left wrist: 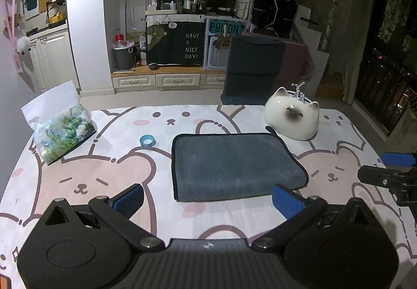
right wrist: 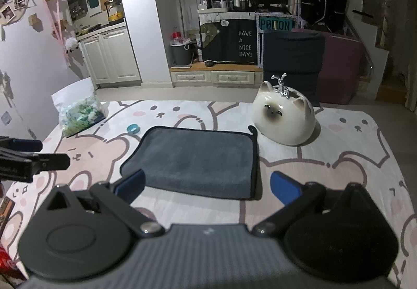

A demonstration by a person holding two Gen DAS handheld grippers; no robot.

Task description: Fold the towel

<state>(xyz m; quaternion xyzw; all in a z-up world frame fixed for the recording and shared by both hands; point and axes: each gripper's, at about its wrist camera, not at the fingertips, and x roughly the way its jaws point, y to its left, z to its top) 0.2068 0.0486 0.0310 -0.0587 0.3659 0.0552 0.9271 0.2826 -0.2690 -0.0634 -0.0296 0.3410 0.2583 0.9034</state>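
The grey towel (left wrist: 234, 166) lies flat on the bunny-print tablecloth (left wrist: 86, 174), already doubled into a thick rectangle with its rounded fold edge nearest me, so I judge at least one fold done. Whether another fold is wanted I cannot tell; the shape looks tidy. My left gripper (left wrist: 207, 199) hangs just short of the towel's near edge, fingers spread wide, holding nothing. My right gripper (right wrist: 207, 188) sits likewise before the towel, fingers apart and empty. The ceramic cat (left wrist: 293, 116) stands just beyond the towel's far right corner, the blue tape roll (left wrist: 147, 141) near its far left corner, the tissue pack (left wrist: 62, 132) further left.
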